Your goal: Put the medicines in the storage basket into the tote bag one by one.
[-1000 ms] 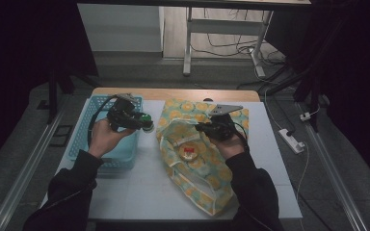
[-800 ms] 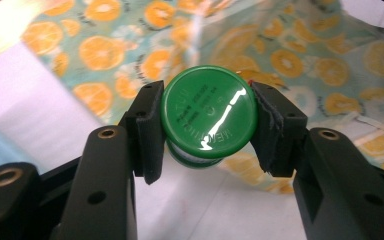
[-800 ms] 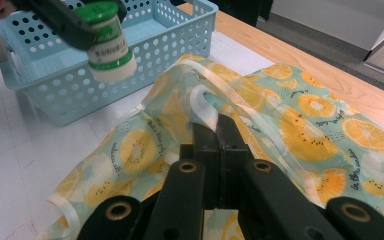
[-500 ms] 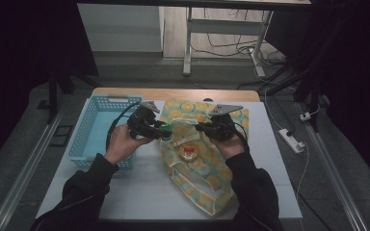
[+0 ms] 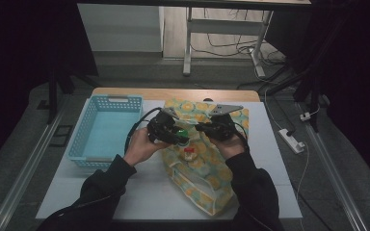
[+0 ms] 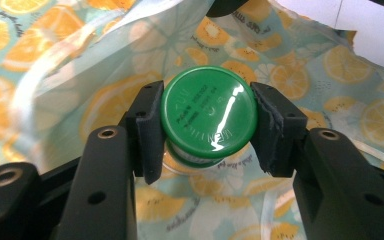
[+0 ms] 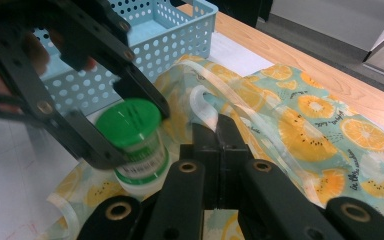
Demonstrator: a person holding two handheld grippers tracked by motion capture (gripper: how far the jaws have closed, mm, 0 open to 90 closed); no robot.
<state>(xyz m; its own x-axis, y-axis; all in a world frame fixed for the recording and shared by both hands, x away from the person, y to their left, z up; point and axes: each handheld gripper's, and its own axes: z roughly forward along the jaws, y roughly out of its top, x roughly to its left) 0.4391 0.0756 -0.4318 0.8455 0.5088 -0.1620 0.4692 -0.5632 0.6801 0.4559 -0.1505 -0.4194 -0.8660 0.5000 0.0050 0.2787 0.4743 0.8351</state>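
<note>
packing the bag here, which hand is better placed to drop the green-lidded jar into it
The left. Its tongs already clamp the green-lidded jar just over the orange-print bag. The right tongs are shut on the bag's edge, apparently holding it open, so they look better left there.

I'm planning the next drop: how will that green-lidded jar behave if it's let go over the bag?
The jar is round and smooth, so it would probably roll on its side. It looks small and light. The left gripper clamps its lid; the bag is soft, so it should land gently but might tip.
</note>
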